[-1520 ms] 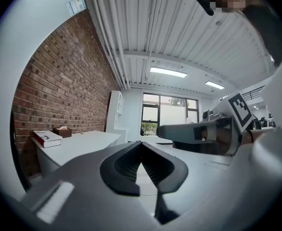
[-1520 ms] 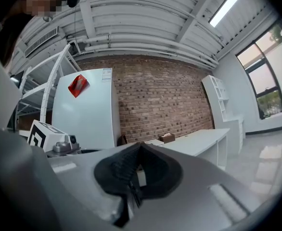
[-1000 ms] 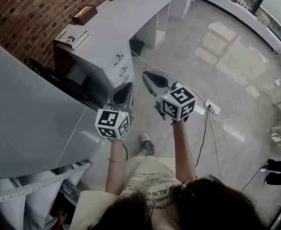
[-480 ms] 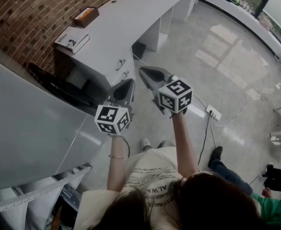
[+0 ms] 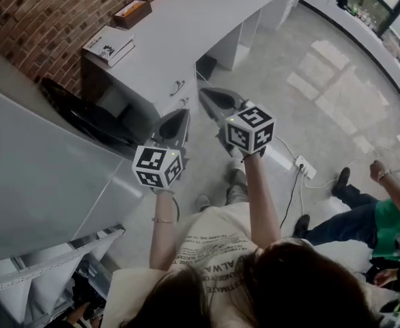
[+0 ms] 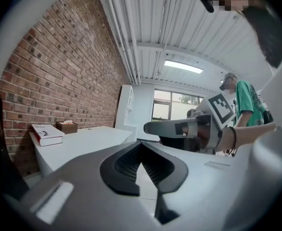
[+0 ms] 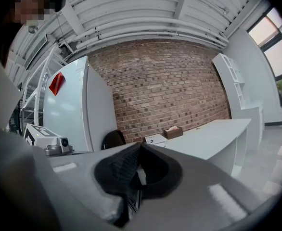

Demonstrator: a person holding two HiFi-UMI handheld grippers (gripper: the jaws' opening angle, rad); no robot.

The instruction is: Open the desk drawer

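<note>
Both the left gripper (image 5: 179, 120) and right gripper (image 5: 210, 99) hang short of the desk (image 5: 186, 19), jaws together on nothing; the drawer (image 5: 167, 93) sits shut in the desk's front, so one gripper should part its jaws, clamp the handle (image 5: 178, 85) squarely and pull straight out.

Held the left hand-held gripper (image 5: 180, 117) out forward, just left of the right hand-held gripper (image 5: 211, 98) and apart from it; had both pairs of jaws pressed together on nothing.
</note>
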